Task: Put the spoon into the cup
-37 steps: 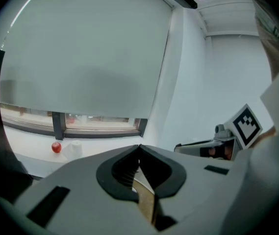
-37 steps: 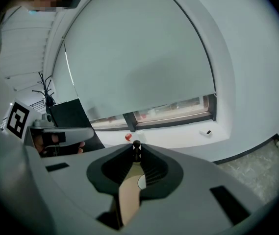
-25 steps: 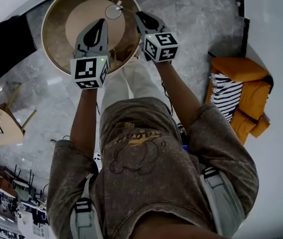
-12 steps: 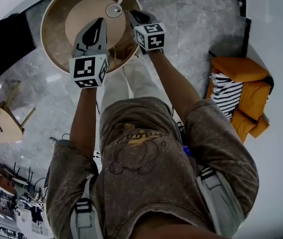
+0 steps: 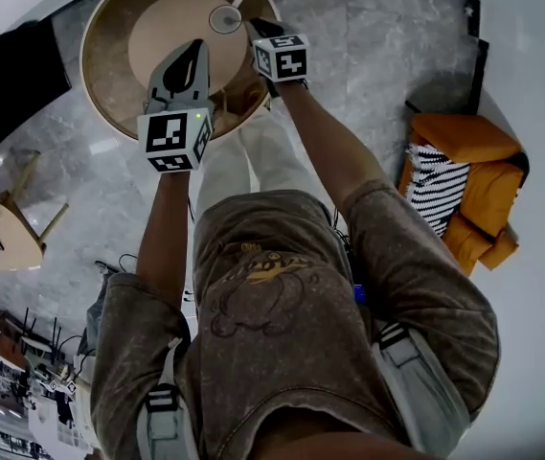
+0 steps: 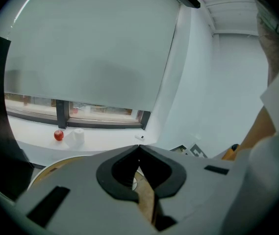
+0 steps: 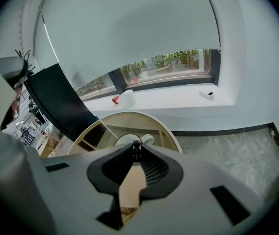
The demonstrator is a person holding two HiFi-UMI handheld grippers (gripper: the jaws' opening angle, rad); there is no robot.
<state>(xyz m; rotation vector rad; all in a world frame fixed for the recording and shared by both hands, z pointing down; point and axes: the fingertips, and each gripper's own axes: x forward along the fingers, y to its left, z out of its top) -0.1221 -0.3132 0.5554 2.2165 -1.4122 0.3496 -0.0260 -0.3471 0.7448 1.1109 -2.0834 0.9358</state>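
A white cup (image 5: 225,17) with a small handle stands on the round wooden table (image 5: 109,75). In the right gripper view the cup (image 7: 123,140) sits just beyond the jaw tips. My right gripper (image 5: 252,30) hovers beside the cup, shut on a thin dark spoon (image 7: 136,150) that stands upright between its pads. The head view does not show the spoon. My left gripper (image 5: 193,50) hangs over the table nearer the person, shut with nothing in it (image 6: 139,148).
An orange seat with a striped cloth (image 5: 459,185) stands on the marble floor at the right. A black panel (image 5: 9,80) borders the table's left side. A red apple (image 6: 58,135) and a white roll (image 6: 76,135) rest on the window sill.
My right gripper has sunk and shifted towards the cup, still holding the spoon. The left gripper has stayed about where it was.
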